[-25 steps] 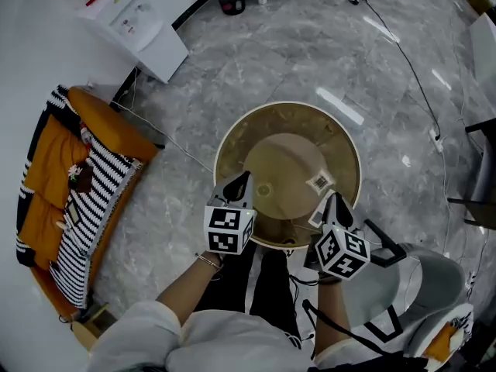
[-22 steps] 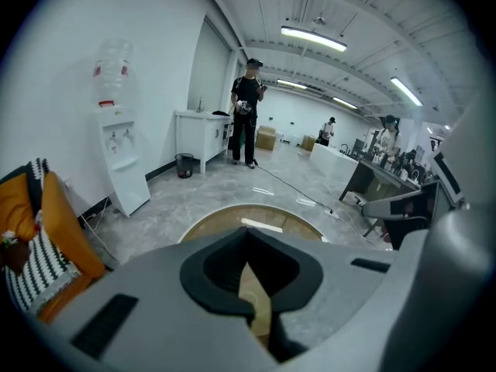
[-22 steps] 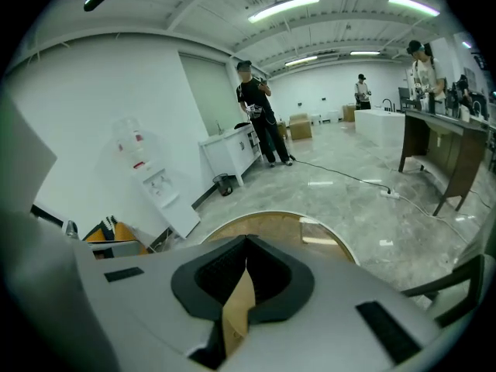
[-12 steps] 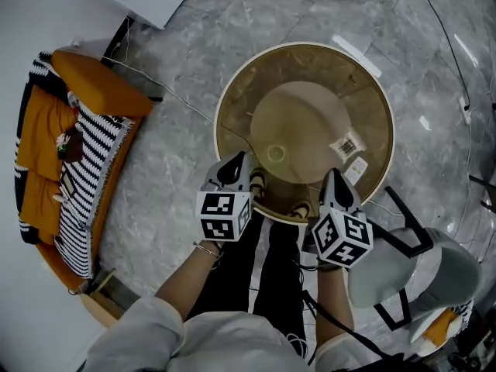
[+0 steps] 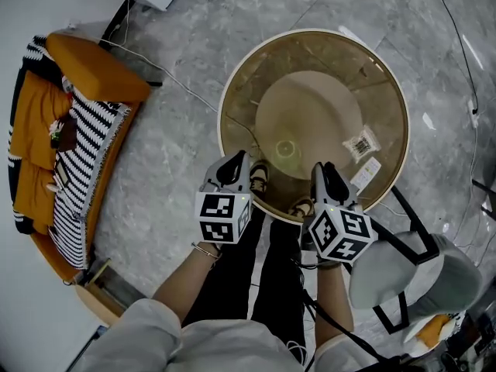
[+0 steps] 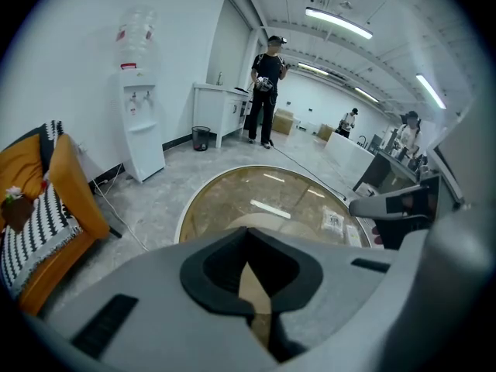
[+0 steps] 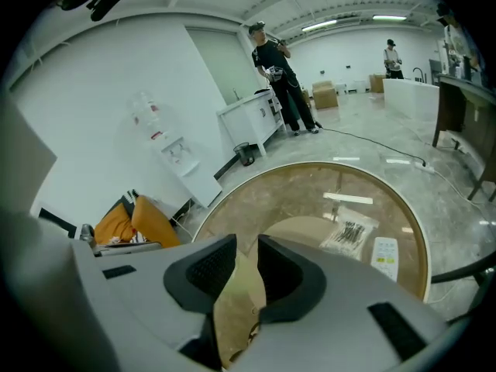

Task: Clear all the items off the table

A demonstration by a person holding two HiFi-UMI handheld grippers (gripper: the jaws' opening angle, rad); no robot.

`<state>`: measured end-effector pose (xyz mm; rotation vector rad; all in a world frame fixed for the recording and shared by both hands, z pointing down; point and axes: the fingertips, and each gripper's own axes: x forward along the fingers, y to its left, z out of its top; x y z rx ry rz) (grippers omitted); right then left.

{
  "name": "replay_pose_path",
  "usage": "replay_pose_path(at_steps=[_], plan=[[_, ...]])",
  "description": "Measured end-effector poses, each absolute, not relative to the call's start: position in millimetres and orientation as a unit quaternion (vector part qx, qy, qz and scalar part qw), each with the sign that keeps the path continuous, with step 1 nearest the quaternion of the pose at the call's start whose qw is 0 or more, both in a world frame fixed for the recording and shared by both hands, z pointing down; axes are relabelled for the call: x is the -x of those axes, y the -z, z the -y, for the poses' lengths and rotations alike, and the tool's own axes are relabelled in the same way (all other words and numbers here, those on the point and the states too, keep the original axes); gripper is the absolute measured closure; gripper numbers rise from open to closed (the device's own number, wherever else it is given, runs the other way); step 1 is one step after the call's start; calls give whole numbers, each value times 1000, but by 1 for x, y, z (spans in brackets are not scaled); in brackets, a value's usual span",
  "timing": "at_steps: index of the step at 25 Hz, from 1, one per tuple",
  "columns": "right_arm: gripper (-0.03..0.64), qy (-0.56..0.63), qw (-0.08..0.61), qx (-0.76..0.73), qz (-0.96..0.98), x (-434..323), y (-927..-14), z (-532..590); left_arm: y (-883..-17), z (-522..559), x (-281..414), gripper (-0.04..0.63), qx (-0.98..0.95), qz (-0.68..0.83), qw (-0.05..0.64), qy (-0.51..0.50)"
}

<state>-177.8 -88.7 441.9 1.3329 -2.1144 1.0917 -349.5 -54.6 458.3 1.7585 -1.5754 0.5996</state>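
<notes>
On the right side of the round gold-rimmed glass table point(image 5: 246, 91) lie a clear bag of dark parts point(image 5: 362, 142) and a white remote control point(image 5: 366, 173) — at the near rim the left hand-held gripper point(image 5: 239, 161) is clenched and empty, the right hand-held gripper point(image 5: 324, 178) opening its jaws, nothing between them.

Orange armchair point(image 5: 94, 74) with striped throw point(image 5: 84, 155) at left, grey chair point(image 5: 412, 273) lower right, water dispenser point(image 6: 140, 130) against the wall.
</notes>
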Motion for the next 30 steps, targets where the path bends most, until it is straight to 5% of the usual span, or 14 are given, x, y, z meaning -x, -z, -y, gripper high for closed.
replay_pose_path(at_steps=[12,30], plan=[[474,-390,265,-439,765,221,-490,89,-490,45,372,594,-668,604,370,-231],[554,-393,316,-469,725,226,-525,91,-507,52,384,594,-684,578,372,-246]])
